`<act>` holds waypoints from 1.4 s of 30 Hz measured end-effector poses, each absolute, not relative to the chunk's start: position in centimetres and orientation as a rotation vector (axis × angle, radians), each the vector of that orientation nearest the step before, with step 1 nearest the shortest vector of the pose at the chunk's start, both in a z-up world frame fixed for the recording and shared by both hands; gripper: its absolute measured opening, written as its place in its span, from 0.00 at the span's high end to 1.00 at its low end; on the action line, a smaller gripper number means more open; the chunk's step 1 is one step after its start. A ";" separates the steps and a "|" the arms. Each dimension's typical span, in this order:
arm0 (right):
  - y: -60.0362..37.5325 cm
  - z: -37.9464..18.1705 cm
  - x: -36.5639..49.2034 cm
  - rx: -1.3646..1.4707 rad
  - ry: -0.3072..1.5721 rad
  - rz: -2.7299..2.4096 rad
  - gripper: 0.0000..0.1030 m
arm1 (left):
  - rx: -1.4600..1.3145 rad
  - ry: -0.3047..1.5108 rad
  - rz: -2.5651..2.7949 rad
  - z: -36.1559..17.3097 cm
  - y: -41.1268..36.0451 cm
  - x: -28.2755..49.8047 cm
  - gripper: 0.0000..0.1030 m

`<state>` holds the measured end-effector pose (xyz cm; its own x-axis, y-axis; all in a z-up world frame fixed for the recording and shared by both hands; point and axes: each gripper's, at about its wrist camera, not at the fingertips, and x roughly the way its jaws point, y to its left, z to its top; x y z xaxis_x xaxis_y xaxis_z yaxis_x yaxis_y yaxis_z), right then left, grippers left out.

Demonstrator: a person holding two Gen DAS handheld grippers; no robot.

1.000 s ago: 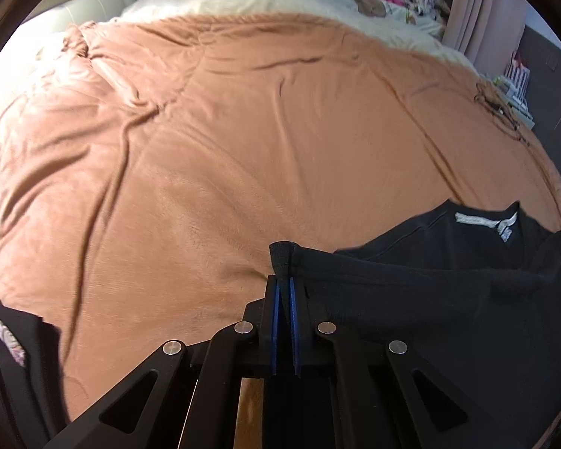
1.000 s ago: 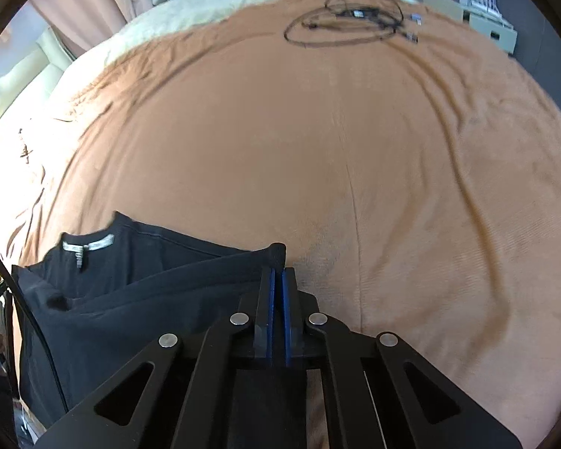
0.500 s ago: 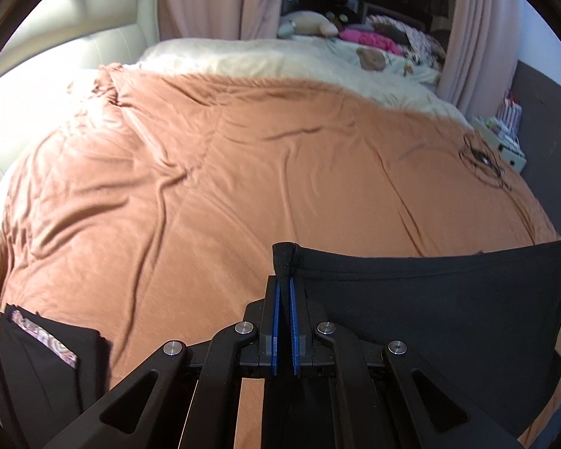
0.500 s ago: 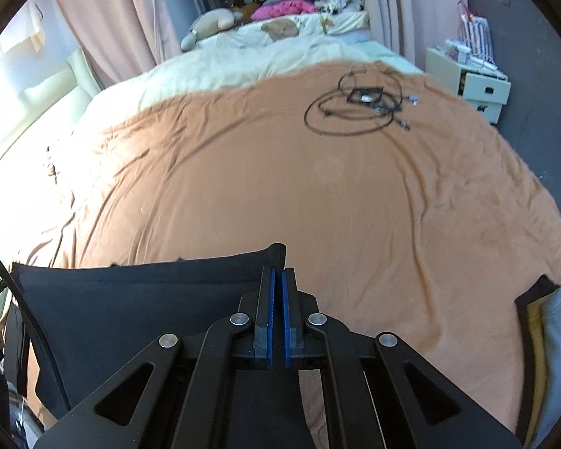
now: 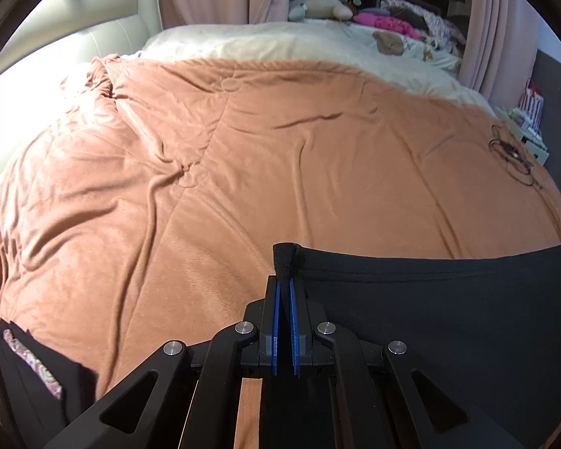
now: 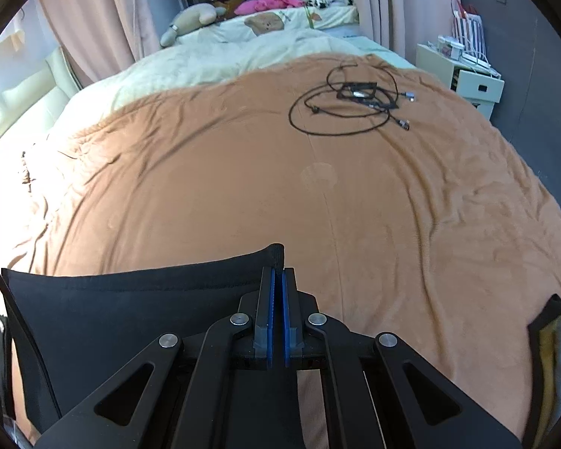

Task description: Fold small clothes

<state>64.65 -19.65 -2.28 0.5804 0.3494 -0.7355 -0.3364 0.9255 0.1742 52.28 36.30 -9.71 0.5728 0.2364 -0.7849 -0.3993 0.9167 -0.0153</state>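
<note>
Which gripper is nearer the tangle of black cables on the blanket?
Right. The cables lie ahead of the right gripper; from the left gripper they sit far off to its right.

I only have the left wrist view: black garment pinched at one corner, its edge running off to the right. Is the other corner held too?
Observer: Yes. The right gripper is shut on the opposite corner of the black garment.
Operator: Is the blanket ahead of that gripper bare?
Observer: Near it, yes; farther off lies a tangle of black cables on the orange blanket.
Operator: Any other clothes on that side?
Observer: A stack with yellow and grey layers sits at the right edge.
</note>
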 end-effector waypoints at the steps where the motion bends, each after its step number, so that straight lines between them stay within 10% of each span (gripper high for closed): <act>1: -19.5 -2.7 65.1 0.013 0.868 0.398 1.00 | -0.199 0.891 0.378 -10.3 36.4 52.7 0.95; 23: -15.4 -5.5 63.6 -0.075 0.993 0.391 0.97 | -0.218 1.009 0.333 -13.5 32.3 51.5 0.87; 25: -14.5 -5.4 62.4 -0.068 0.994 0.418 0.76 | -0.228 1.007 0.305 -13.4 31.1 51.3 0.87; 27: -14.1 -5.3 61.6 -0.067 0.977 0.444 0.30 | -0.251 1.009 0.275 -13.6 30.2 51.4 0.76; 30: -13.6 -5.8 59.9 -0.066 0.965 0.486 0.31 | -0.264 0.998 0.262 -14.0 28.6 51.6 0.59; 42: -7.8 -10.9 61.1 -0.181 1.058 0.489 0.40 | -0.228 1.084 0.224 -18.4 24.1 57.0 0.58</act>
<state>61.07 -7.78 -10.93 0.3957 0.2979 -0.8687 -0.4682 0.8792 0.0882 56.98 24.08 -18.38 0.4498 0.0684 -0.8905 -0.2907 0.9540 -0.0735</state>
